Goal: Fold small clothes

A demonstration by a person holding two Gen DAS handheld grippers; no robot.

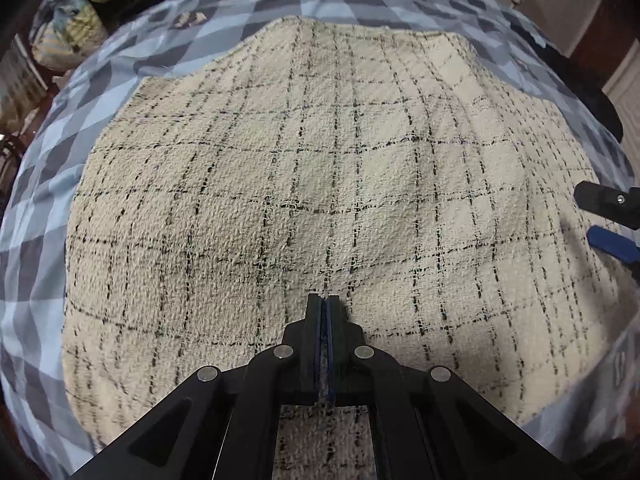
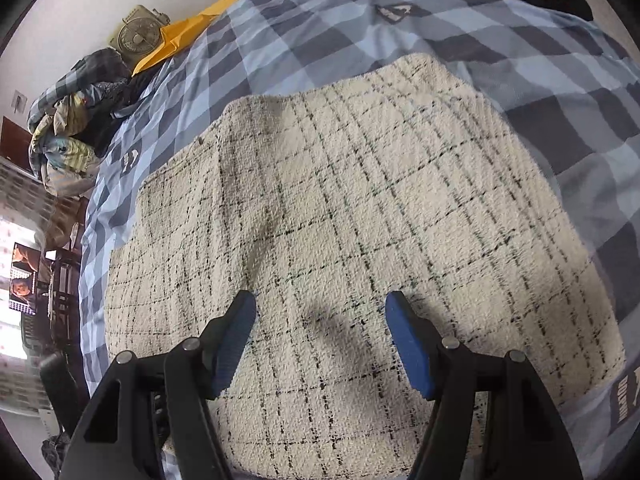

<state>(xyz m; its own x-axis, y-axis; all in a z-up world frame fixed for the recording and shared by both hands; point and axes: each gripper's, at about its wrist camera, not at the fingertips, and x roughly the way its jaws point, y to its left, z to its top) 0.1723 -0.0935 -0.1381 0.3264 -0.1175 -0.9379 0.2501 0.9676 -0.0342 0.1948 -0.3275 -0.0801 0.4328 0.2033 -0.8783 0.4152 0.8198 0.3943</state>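
Note:
A cream tweed garment (image 1: 320,184) with thin black checks lies spread flat on the blue-and-grey checked bedspread (image 1: 40,184). My left gripper (image 1: 324,300) points steeply down over the garment's near part, jaws shut together, and I see no cloth pinched between the pads. In the right wrist view the same garment (image 2: 360,208) fills the middle. My right gripper (image 2: 320,320) hovers open over its near edge, blue pads wide apart with nothing between them. That gripper's fingers (image 1: 608,204) also show at the right edge of the left wrist view.
A heap of crumpled clothes (image 2: 64,132) sits at the far left edge of the bed, beside a yellow envelope (image 2: 188,36) and a round fan (image 2: 138,36). Dark clothing (image 1: 576,76) lies at the bed's far right. Checked bedspread (image 2: 540,92) surrounds the garment.

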